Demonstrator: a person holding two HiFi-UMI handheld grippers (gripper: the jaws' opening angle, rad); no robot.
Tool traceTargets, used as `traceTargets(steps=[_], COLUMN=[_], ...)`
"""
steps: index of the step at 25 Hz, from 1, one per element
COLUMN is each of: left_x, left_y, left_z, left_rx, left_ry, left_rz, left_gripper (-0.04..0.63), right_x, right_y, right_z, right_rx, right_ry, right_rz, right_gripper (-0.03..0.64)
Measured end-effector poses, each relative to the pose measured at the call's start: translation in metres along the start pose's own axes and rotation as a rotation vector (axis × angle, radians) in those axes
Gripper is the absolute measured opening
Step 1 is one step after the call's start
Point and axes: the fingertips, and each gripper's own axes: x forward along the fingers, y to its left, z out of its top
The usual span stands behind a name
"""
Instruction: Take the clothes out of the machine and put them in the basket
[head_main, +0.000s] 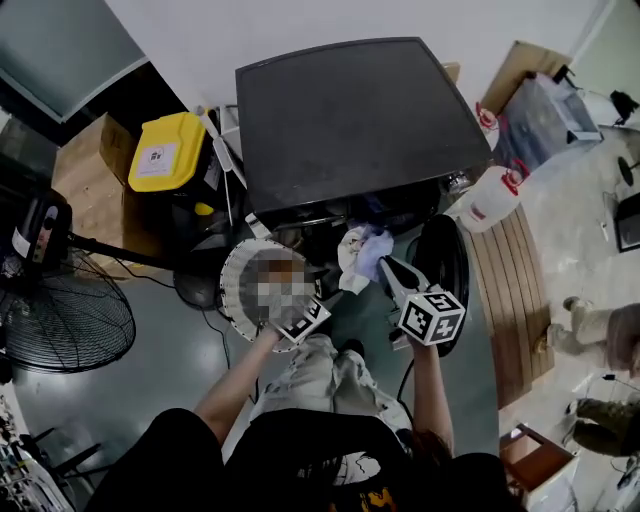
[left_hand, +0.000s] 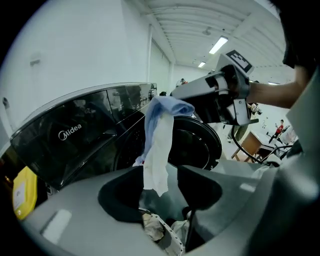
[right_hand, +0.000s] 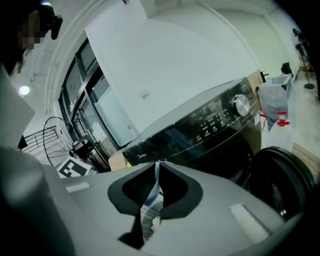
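Observation:
The black front-loading washing machine (head_main: 350, 120) (left_hand: 75, 140) (right_hand: 200, 130) stands ahead with its round door (head_main: 445, 265) (left_hand: 196, 145) swung open to the right. My right gripper (head_main: 385, 265) (left_hand: 176, 98) (right_hand: 156, 169) is shut on a white and light-blue cloth (head_main: 362, 255) (left_hand: 159, 145) (right_hand: 150, 210), which hangs in front of the drum opening. My left gripper (head_main: 285, 302) (left_hand: 157, 172) is open, low and to the left, just over the white perforated basket (head_main: 232, 290) (left_hand: 167, 235). A crumpled garment (left_hand: 151, 225) lies in the basket. The drum's inside is hidden.
A yellow container (head_main: 165, 150) and a cardboard box (head_main: 90, 185) sit left of the machine. A floor fan (head_main: 60, 320) stands at the far left. A white jug with a red cap (head_main: 490, 200) and a wooden pallet (head_main: 515, 290) are on the right.

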Motion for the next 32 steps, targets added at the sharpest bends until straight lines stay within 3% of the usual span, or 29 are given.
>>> traceTargets(steps=[8,13,16,23,28,30,32], left_x=[0.009,0.018,0.028,0.056,0.073,0.076,0.077], left_y=[-0.005,-0.003,-0.002,-0.031,-0.039,-0.041,-0.044], left_z=[0.005,0.011,0.012,0.030,0.049,0.058,0.067], left_rx=[-0.130,-0.063,-0.061,-0.036,-0.104,-0.131,-0.132], left_ry=[-0.041,-0.022,0.004,-0.033,-0.091,-0.117,-0.137], left_rz=[-0.026,-0.026,-0.043,-0.140,-0.090,-0.108,-0.117], left_gripper=[0.261,0.281,0.307,0.403,0.399,0.345,0.216], right_x=[-0.038,-0.060,-0.075,-0.117,-0.145,-0.152,-0.157], right_y=[0.034,0.057,0.075,0.111,0.126,0.129,0.127], right_z=[0.063,0.103,0.127,0.175,0.194,0.196,0.196], right_rx=[-0.003,-0.015,-0.038,-0.040,-0.044,-0.061,-0.070], right_ry=[-0.149,-0.217,-0.259,-0.393,-0.448,-0.452,-0.453], right_rz=[0.037,0.089,0.126,0.197,0.221,0.216,0.206], right_gripper=[0.049,0.049,0.049,0.049,0.049,0.049,0.048])
